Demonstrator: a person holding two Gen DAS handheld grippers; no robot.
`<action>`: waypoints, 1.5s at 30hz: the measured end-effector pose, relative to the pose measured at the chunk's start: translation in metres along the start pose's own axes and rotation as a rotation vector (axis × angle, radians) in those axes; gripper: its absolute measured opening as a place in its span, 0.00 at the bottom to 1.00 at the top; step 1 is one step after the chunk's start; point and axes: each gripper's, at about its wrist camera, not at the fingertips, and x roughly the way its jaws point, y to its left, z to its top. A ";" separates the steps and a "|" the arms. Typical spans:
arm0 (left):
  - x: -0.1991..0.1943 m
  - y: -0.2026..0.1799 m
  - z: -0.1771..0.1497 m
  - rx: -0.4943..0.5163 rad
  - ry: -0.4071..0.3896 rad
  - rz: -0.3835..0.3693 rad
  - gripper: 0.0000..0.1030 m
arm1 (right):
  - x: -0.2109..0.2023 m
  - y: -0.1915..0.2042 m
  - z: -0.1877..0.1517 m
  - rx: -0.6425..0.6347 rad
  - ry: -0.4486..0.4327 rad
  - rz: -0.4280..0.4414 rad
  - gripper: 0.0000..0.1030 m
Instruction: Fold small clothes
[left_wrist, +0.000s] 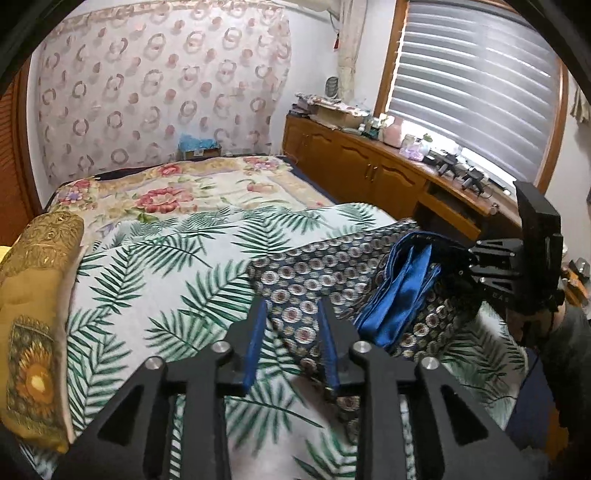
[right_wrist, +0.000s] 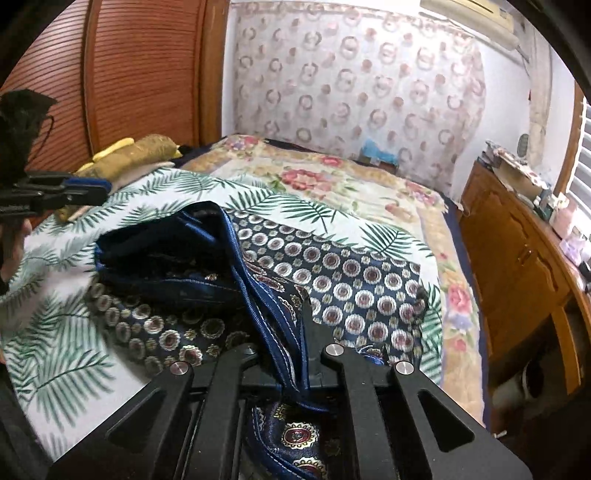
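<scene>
A navy garment (left_wrist: 314, 273) with round medallion print and a bright blue satin waistband (left_wrist: 399, 295) lies rumpled on the palm-leaf sheet (left_wrist: 166, 266). My left gripper (left_wrist: 291, 302) is open; its blue pads (left_wrist: 255, 339) stand apart over the garment's near edge without pressing on it. The right gripper (right_wrist: 291, 332) is shut on the blue waistband (right_wrist: 266, 317), which bunches between its fingers and hides the tips. In the left wrist view, that right gripper (left_wrist: 443, 254) holds the waistband from the right side. The left gripper (right_wrist: 92, 190) shows at the far left of the right wrist view.
The bed carries a floral blanket (left_wrist: 192, 188) beyond the leaf sheet. A yellow cushion (left_wrist: 37, 295) lies along the left edge. A wooden cabinet (left_wrist: 369, 170) with clutter runs along the right, under a window with blinds (left_wrist: 472, 92). A wooden slatted door (right_wrist: 140, 74) stands behind.
</scene>
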 end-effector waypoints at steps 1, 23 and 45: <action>0.004 0.003 0.002 0.001 0.008 0.006 0.33 | 0.006 -0.002 0.002 -0.003 0.005 0.007 0.03; 0.064 0.023 0.011 0.042 0.134 0.014 0.48 | 0.085 -0.054 0.061 0.048 0.091 -0.030 0.39; 0.127 0.043 0.025 -0.025 0.224 -0.014 0.48 | 0.058 -0.122 -0.003 0.260 0.165 -0.116 0.69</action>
